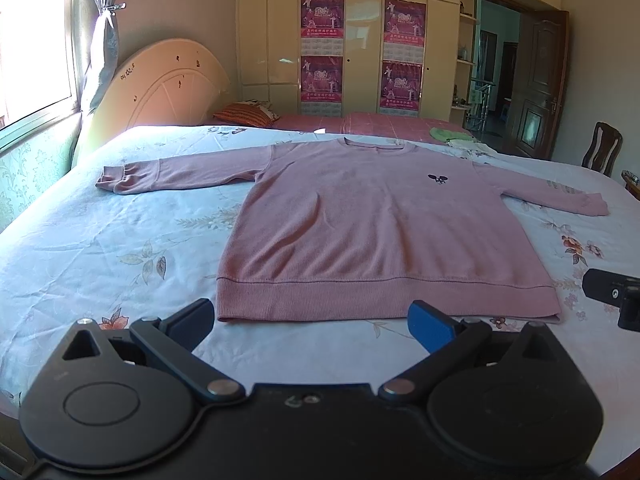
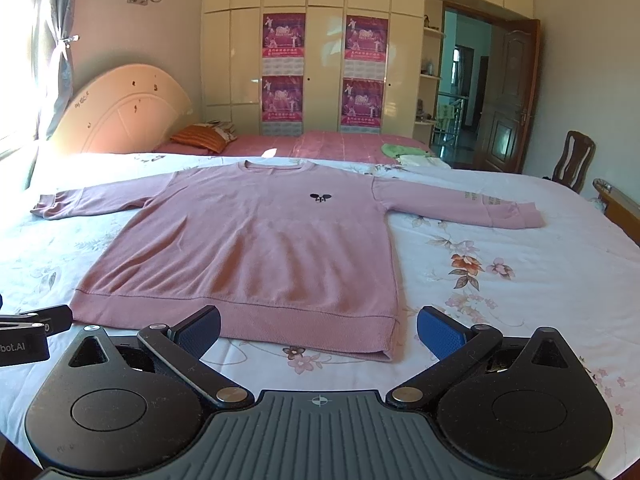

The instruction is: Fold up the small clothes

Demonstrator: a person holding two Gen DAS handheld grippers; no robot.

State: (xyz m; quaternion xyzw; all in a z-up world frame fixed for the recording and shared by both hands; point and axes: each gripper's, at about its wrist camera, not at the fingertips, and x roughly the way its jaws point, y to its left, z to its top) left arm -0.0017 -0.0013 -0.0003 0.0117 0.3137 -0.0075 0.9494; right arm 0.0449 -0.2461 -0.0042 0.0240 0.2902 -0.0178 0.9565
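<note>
Both grippers, left gripper (image 1: 314, 320) and right gripper (image 2: 319, 330), released; one pink sweater (image 1: 380, 224) lies flat.

The sweater (image 2: 248, 248) is matt pink knit cloth with ribbed hem. The sheet (image 2: 500, 280) is smooth printed cloth. The wardrobe (image 2: 232, 60) looks glossy, the door (image 2: 508, 96) dark wood.

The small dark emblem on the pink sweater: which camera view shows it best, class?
The right wrist view: the emblem sits near the frame's centre, larger and sharper, on the pink sweater. The left wrist view shows it off to the right, smaller and less distinct.
</note>
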